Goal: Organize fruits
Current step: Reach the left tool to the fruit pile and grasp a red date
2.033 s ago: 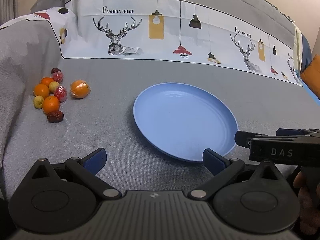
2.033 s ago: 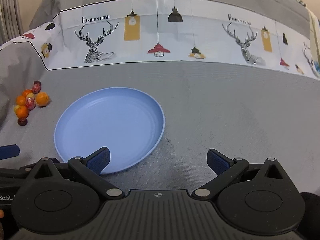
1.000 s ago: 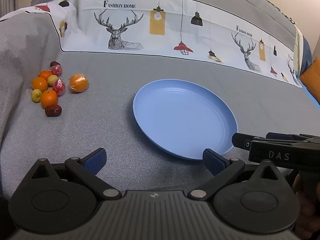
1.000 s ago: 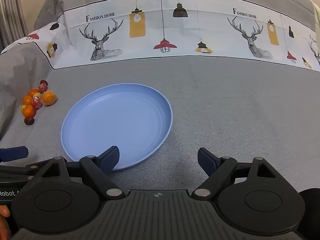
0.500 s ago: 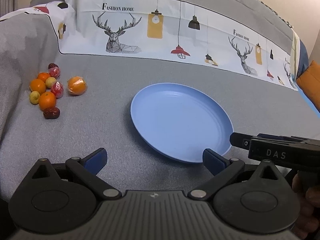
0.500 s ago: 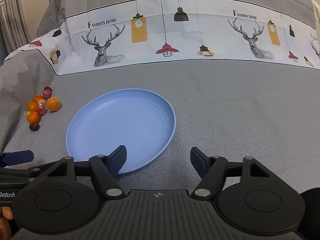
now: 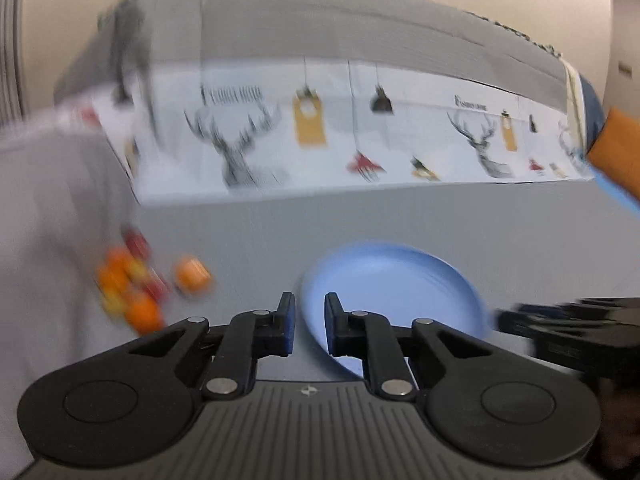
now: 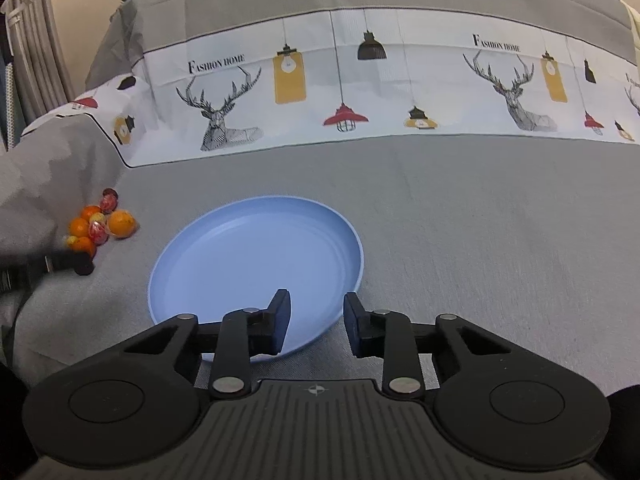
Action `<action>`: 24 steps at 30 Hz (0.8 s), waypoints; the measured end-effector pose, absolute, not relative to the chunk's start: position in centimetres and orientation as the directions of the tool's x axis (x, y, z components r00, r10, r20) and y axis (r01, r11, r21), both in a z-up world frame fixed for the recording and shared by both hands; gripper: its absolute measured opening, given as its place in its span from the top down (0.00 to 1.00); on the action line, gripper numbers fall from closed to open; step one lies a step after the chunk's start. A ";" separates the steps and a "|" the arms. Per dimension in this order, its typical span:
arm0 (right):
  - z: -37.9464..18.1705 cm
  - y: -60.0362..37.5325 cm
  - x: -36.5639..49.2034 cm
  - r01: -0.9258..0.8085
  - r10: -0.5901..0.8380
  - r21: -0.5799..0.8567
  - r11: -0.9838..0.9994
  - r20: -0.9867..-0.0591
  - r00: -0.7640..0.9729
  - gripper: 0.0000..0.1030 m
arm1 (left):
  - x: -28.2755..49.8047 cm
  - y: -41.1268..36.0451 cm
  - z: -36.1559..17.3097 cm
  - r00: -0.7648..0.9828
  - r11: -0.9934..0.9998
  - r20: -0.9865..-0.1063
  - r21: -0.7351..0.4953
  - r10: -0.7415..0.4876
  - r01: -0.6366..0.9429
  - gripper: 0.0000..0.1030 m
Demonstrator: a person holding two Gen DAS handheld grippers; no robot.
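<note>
A cluster of small fruits (image 8: 98, 226), oranges, red wrapped ones and a dark date, lies on the grey cloth at the left; it is blurred in the left wrist view (image 7: 136, 284). An empty blue plate (image 8: 256, 264) sits in the middle and also shows in the left wrist view (image 7: 400, 284). My left gripper (image 7: 309, 324) is nearly closed with a narrow gap, empty, above the plate's left edge. My right gripper (image 8: 314, 322) is partly open and empty over the plate's near rim. The left gripper's tip (image 8: 60, 262) reaches in near the fruits.
A cloth with deer and lamp prints (image 8: 340, 92) rises behind the grey surface. An orange cushion (image 7: 616, 152) sits at the far right. Curtains (image 8: 28, 40) hang at the left. The right gripper's body (image 7: 572, 332) shows at the right of the left wrist view.
Both grippers' jaws have closed inward, the left to a narrow gap. The left gripper is moving fast, so its view is blurred, and its view has tilted upward.
</note>
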State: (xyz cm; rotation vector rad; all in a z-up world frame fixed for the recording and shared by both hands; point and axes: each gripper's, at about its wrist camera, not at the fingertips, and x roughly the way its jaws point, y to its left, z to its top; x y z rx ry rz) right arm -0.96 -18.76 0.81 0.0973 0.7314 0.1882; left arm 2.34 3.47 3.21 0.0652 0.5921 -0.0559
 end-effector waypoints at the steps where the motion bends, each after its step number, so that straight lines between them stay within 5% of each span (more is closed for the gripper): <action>1: 0.9 -18.7 -1.0 -0.142 0.208 0.154 0.978 -0.650 0.731 0.76 | 2.8 4.3 3.6 0.838 0.995 -0.545 0.074 -0.010 0.060 0.84; 19: 4.1 -16.7 -1.7 -0.213 0.309 0.226 0.951 -0.621 0.720 0.79 | 8.5 14.3 -0.4 0.703 0.968 -0.705 -0.103 0.092 -0.231 0.82; 24: 5.5 -15.4 -1.9 -0.245 0.340 0.236 0.940 -0.609 0.716 0.77 | 9.5 15.8 -1.5 0.644 0.947 -0.753 -0.098 0.131 -0.307 0.56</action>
